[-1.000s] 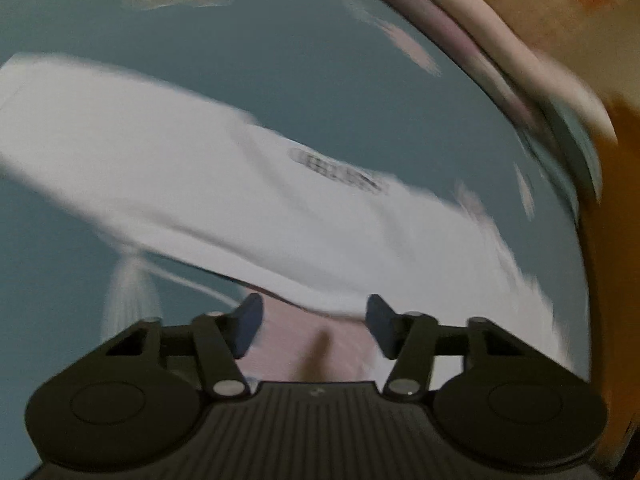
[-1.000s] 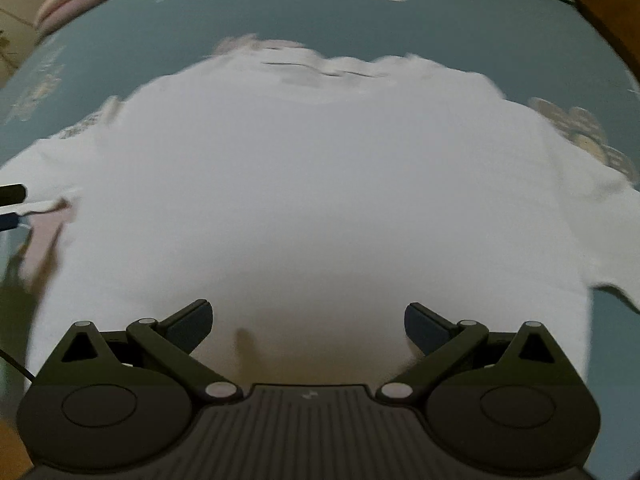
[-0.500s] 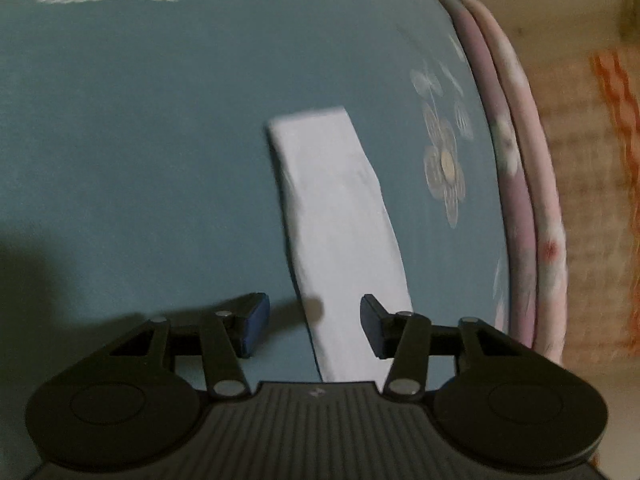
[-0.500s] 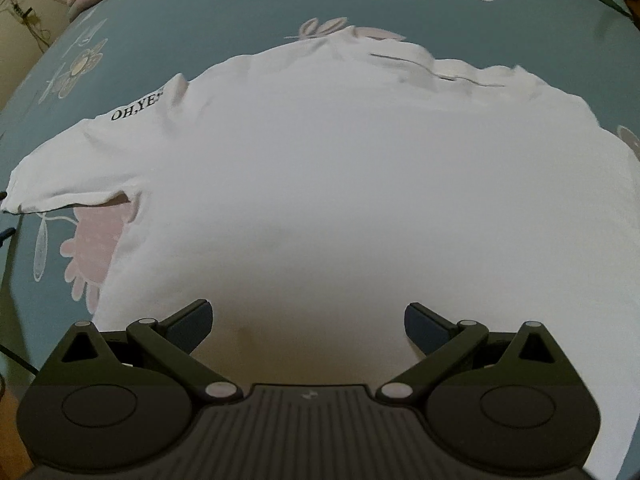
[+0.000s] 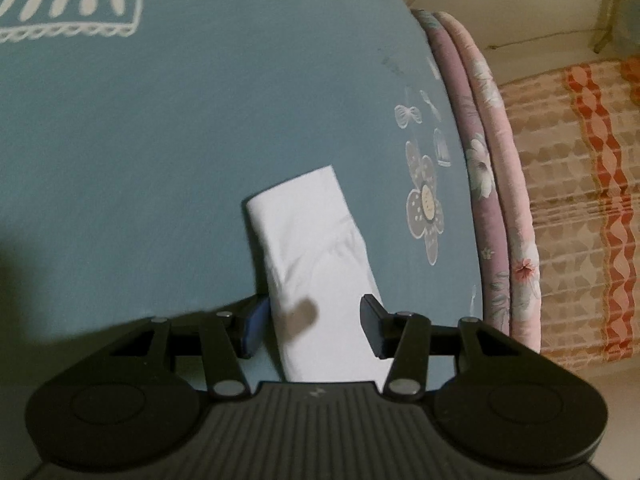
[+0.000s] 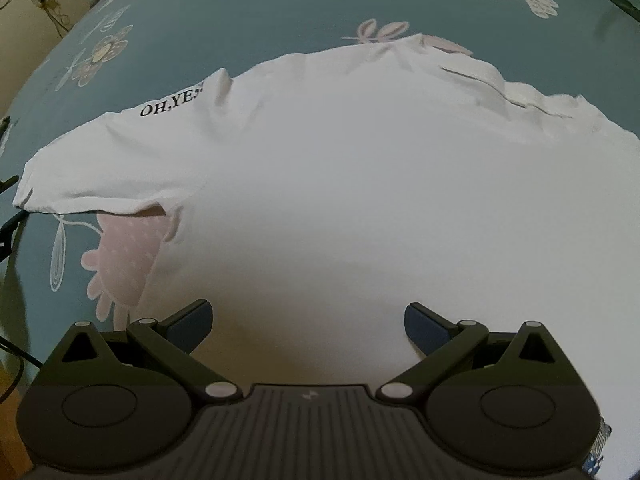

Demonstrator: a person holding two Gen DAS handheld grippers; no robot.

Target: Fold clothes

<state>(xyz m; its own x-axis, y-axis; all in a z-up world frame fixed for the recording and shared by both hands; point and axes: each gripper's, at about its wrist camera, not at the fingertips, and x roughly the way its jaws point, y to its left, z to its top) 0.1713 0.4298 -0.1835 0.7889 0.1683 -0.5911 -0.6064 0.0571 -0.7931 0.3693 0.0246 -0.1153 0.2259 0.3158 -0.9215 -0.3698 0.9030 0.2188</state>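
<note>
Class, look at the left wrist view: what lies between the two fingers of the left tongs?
In the left wrist view, a white T-shirt sleeve runs between the fingers of the open left tongs, lying on the teal bedsheet.

Home bedroom: floral bedsheet (image 5: 200, 128) (layered mattress edge (image 5: 480, 184)).

I see a white shirt (image 6: 360, 200) spread flat on the blue bed sheet (image 6: 280, 0), back side up, black words "OH,YE" on its left sleeve (image 5: 316, 264), that sleeve stretched straight out, neck end far away, a few small wrinkles
</note>
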